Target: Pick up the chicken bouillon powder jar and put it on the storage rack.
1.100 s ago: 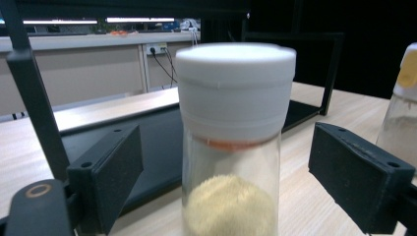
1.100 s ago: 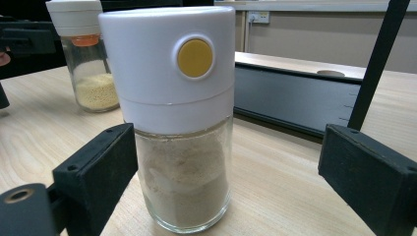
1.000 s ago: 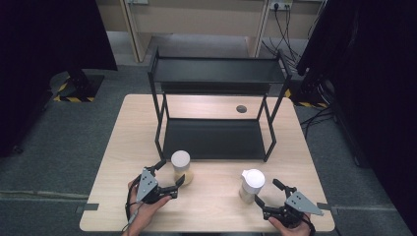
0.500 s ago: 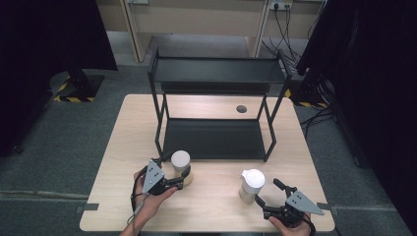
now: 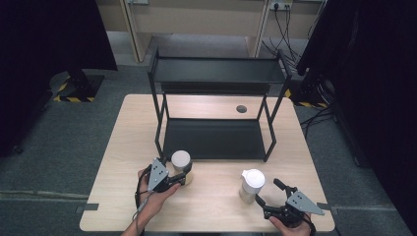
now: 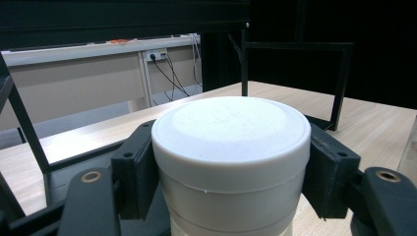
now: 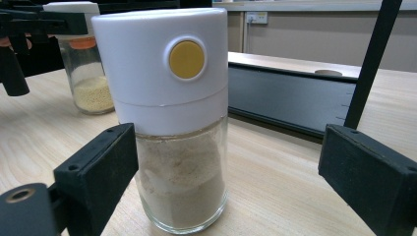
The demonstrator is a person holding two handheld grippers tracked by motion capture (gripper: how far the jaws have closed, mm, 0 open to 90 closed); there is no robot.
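Gripping the white cap of a jar (image 5: 180, 161), my left claw (image 5: 183, 176) has its two jaws pressed against opposite sides of the lid; the left gripper view shows that cap (image 6: 231, 142) wedged tight between the black pads (image 6: 135, 172). The jar stands upright on the wooden surface (image 5: 216, 206), just in front of the lower tier of the black metal rack (image 5: 216, 113). In the right gripper view it appears farther off as a glass jar (image 7: 88, 73) with yellowish grains at the bottom.

My right claw (image 5: 268, 196) is spread wide and holds nothing. Its jaws sit on either side of a second jar (image 5: 252, 184), a glass shaker with a white top and pale powder inside, but neither jaw touches it. In the right gripper view the shaker (image 7: 172, 118) stands upright, a round yellow button on its cap, with clear gaps to the pads (image 7: 101, 169) at both sides. This shaker rests on the surface toward my right, well apart from the first jar and a little nearer to me than the rack's front edge.
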